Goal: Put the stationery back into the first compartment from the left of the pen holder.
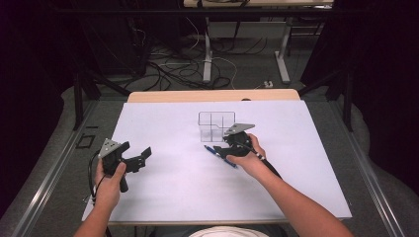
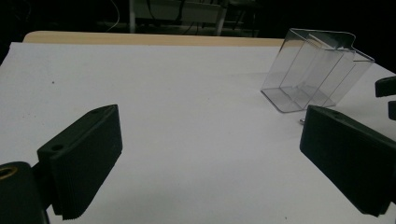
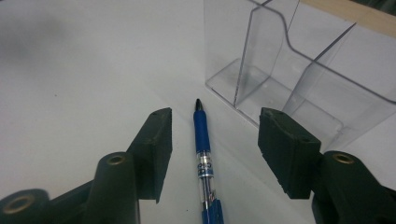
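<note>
1. One blue pen (image 3: 203, 154) on the white table (image 1: 173, 197), lying flat near the middle, just in front of the clear acrylic organizer (image 1: 216, 125) that stands toward the far edge.
2. Straddled by the right gripper (image 3: 215, 135): one jaw on either side of the barrel, gaps showing on both sides, so not clamped yet. Jaws parted partway, nothing pressed between the pads.
3. Long axis of the pen running straight away from the right gripper, in line with its jaws' reach and crosswise to their closing direction; black tip pointing toward the organizer's base, close to it but seemingly not touching. In the high view, barrel slanted, tip toward the far-left, tail toward the person's right hand.
4. Judged next: closing across the barrel, with little sideways correction needed, the pen sitting somewhat nearer the left-hand jaw in the right gripper view.
5. Left gripper (image 1: 133, 160) well apart, over the left part of the table, jaws spread wide and empty (image 2: 205, 154); organizer seen from it farther off toward the right. Clearly the farther hand from the pen.
6. Organizer compartments empty as far as visible, dividers upright.
</note>
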The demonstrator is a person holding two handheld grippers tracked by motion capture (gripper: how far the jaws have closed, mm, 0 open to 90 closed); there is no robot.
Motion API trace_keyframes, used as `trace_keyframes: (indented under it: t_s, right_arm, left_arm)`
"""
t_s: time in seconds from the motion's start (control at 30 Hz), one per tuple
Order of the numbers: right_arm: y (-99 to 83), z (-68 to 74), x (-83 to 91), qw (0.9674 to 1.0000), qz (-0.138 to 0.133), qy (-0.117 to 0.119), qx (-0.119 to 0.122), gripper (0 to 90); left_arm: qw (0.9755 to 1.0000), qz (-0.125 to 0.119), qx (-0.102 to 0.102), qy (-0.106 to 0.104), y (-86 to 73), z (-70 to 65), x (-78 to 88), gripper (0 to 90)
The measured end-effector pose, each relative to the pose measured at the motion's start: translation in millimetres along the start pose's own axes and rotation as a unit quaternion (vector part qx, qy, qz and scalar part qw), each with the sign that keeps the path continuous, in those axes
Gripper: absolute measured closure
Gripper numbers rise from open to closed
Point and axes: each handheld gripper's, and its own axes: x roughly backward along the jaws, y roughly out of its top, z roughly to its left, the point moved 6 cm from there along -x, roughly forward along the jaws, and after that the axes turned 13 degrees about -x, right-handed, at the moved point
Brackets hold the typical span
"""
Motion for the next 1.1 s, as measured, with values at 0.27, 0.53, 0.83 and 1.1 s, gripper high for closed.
trace_keyframes:
  t_s: [0.27, 0.53, 0.83, 1.1]
  right_arm:
    - [-8.4, -1.2, -14.5, 0.9993, 0.034, -0.012, 0.011, 46.0]
    - [-14.8, -7.0, -27.7, 0.9983, 0.056, -0.014, -0.006, 46.4]
    - [-20.9, -11.0, -33.5, 0.9955, 0.094, -0.006, -0.012, 60.7]
    - [-24.1, -8.0, -37.5, 0.9943, 0.106, 0.000, -0.015, 67.2]
  left_arm:
    - [1.0000, 0.000, 0.000, 0.000, -0.1, 0.1, -0.2, 5.7]
    - [1.0000, 0.002, 0.000, -0.001, -0.7, 0.2, -0.6, 5.7]
    - [1.0000, 0.003, -0.001, -0.002, -1.0, 0.3, -0.9, 5.7]
    - [1.0000, 0.004, -0.001, -0.002, -1.4, 0.5, -1.0, 5.7]
